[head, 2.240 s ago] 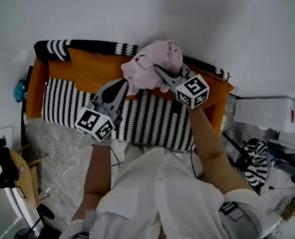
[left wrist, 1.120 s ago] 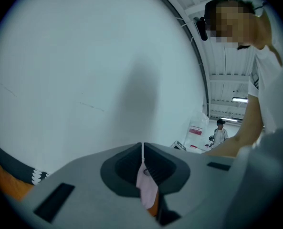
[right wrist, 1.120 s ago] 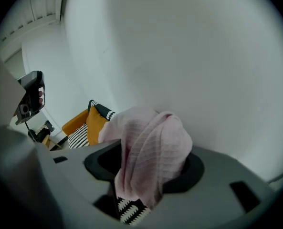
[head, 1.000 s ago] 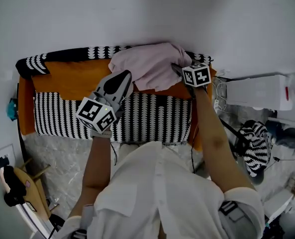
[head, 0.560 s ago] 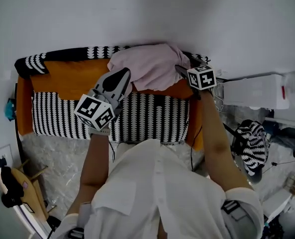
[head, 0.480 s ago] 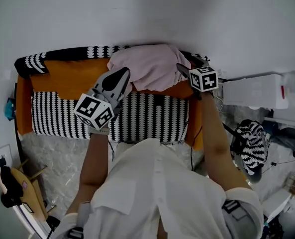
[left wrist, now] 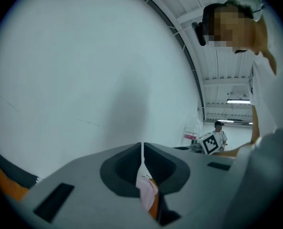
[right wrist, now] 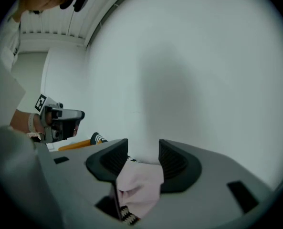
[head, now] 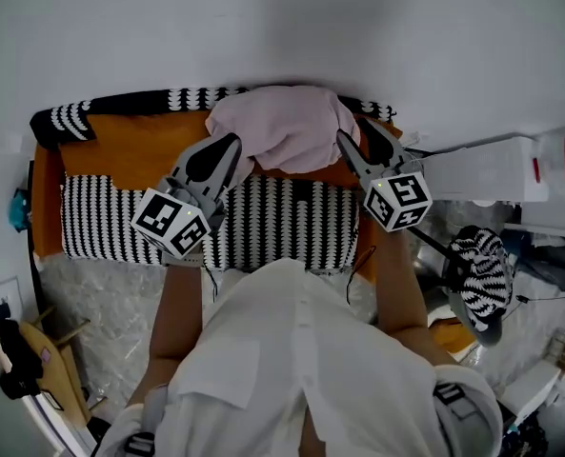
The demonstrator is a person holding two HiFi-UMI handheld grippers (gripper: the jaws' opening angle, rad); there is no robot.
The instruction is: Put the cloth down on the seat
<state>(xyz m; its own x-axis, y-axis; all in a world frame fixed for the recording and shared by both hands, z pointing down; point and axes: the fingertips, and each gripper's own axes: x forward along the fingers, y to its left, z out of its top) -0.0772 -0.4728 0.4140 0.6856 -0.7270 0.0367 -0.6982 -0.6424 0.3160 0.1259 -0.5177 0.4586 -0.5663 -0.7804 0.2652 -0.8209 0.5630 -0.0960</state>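
Room: plain white wall (head: 282,27) behind, grey mottled floor (head: 110,293) in front.
Furniture: orange seat (head: 139,150) stood against the wall, w/ a blk/white zigzag cover (head: 282,222) over the cushion & the same pattern along the backrest top.
Task item: pink cloth (head: 287,127) lay bunched at the back of the seat, right of centre, against the backrest & reaching its top edge.
Left: left tongs (head: 232,144) were at the cloth's left edge, clenched tip to tip, w/ a bit of the cloth caught between them.
Right: right tongs (head: 358,131) were at the cloth's right edge, jaws apart & closing; the cloth sat between them, not yet clamped.
Person: white shirt (head: 301,369) filled the lower head view, both forearms stretched toward the seat.
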